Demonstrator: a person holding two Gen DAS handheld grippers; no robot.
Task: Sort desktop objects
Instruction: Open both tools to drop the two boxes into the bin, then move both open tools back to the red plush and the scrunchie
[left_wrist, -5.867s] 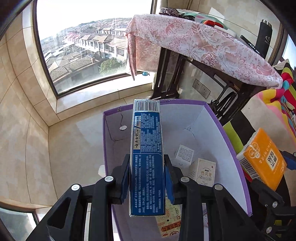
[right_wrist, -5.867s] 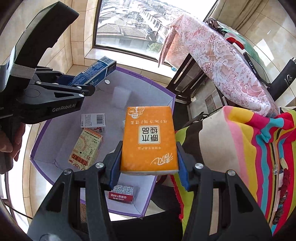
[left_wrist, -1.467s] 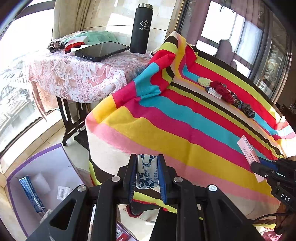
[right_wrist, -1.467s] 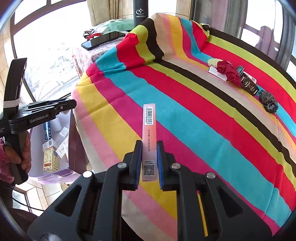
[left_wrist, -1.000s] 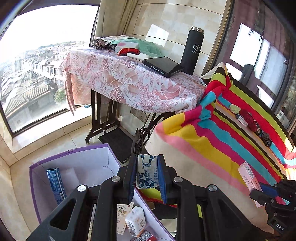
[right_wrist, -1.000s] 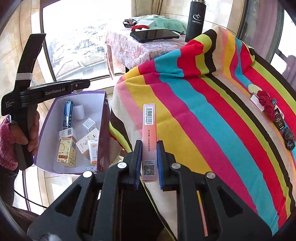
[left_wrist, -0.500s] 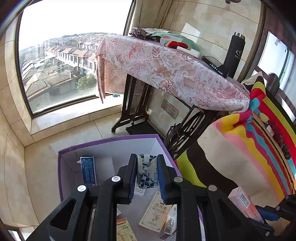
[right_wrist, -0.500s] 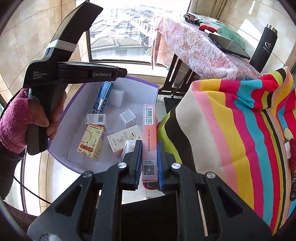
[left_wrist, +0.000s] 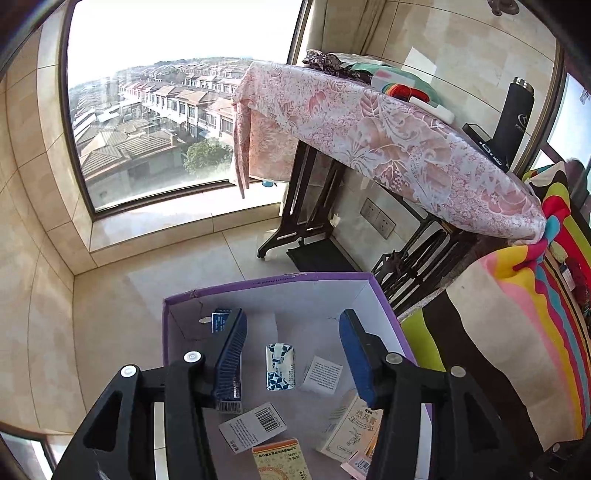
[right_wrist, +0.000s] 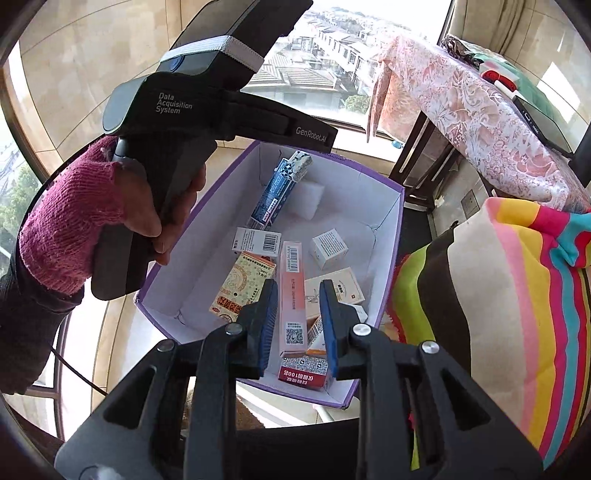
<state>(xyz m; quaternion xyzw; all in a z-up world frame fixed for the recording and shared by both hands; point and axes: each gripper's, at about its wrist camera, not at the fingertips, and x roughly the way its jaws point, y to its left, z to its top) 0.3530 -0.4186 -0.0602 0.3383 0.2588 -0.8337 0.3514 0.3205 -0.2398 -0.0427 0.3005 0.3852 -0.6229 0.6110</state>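
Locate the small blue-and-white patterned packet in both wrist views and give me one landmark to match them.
Left wrist: the blue-and-white packet is low centre, over the floor of the purple-rimmed box.
Right wrist: it is upper centre, at the far end of the long blue box.
Shared landmark: the purple-rimmed box, with the long blue box inside it.

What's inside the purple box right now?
Purple box holds a long blue carton, orange patterned carton, several small white cartons. The right tool hides its near corner.
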